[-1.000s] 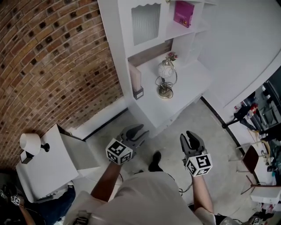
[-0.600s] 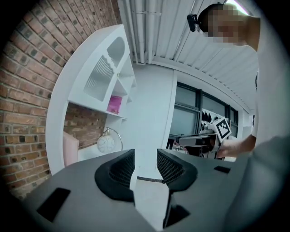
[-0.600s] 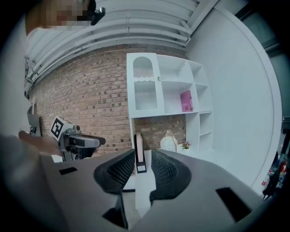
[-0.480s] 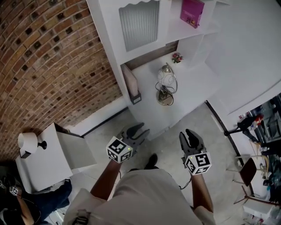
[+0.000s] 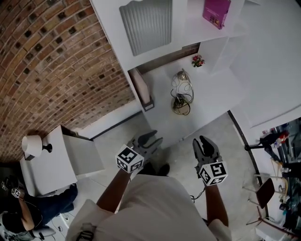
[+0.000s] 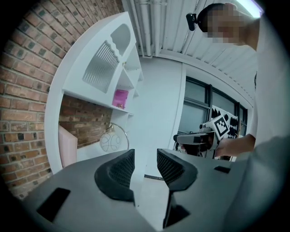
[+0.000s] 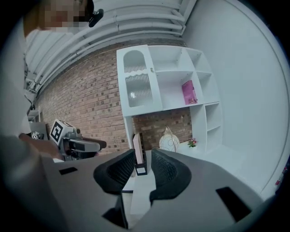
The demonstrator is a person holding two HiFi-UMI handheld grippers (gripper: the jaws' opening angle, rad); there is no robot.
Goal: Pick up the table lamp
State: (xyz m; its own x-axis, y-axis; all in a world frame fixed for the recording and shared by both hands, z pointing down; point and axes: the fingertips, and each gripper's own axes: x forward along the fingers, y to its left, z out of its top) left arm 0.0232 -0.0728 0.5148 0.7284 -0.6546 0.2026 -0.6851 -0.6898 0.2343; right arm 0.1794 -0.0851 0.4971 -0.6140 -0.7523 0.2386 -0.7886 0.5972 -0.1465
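Note:
The table lamp [image 5: 181, 92], a pale globe inside a thin metal hoop on a round base, stands on the white desk [image 5: 211, 101] ahead of me. It also shows in the left gripper view, as the lamp [image 6: 111, 139], and in the right gripper view, as the lamp [image 7: 168, 141]. My left gripper [image 5: 149, 140] and right gripper [image 5: 205, 144] are held side by side over the floor, short of the desk's front edge and well apart from the lamp. The left gripper [image 6: 145, 159] and the right gripper [image 7: 143, 159] are both open, with nothing between the pads.
A pink file holder [image 5: 140, 87] stands at the desk's left, a small flower pot [image 5: 198, 60] at the back, a pink book [image 5: 217, 12] on a shelf. A brick wall [image 5: 51, 61] lies left. A second lamp [image 5: 33, 145] sits on a white side table [image 5: 51, 167]. A person [image 5: 21, 214] sits low left.
Both grippers have moved forward toward the desk, side by side. The desk and lamp now sit nearer and lower in the head view. Jaw openings look the same.

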